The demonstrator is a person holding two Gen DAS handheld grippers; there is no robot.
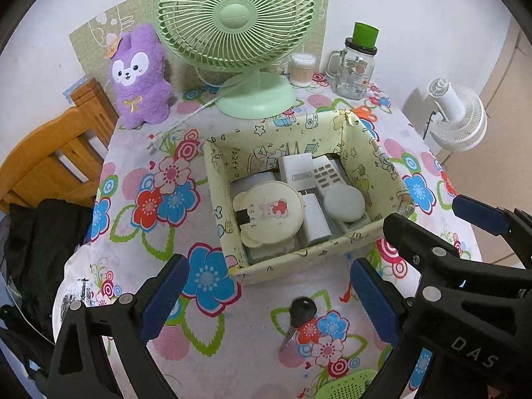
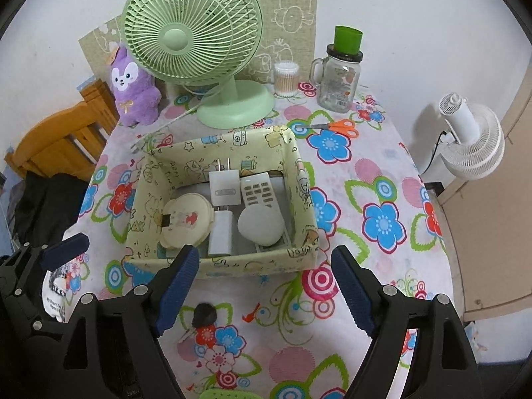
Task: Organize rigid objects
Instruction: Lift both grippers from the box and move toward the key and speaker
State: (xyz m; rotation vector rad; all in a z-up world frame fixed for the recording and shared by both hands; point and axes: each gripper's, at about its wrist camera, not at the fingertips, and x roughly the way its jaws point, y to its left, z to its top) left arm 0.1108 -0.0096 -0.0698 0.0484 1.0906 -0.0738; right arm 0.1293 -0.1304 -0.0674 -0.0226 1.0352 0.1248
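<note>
Even soft indoor light, sharp focus — fisheye-bent, dark-vignetted edges

left wrist: my view rides the left gripper point(image 1: 266, 296), angled steeply down over the near table edge, close to the storage box point(image 1: 332, 252) | right wrist: same tilt from the right gripper point(image 2: 264, 286), just beside | shared: box, key point(image 1: 301, 312), green fan point(image 1: 237, 16), floral tablecloth point(image 1: 139, 153)

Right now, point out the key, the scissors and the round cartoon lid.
key point(image 1: 302, 311): left wrist view, on its black head.
scissors point(image 2: 344, 127): right wrist view, on the orange handles.
round cartoon lid point(image 1: 268, 213): left wrist view, on its printed top, inside the box.
</note>
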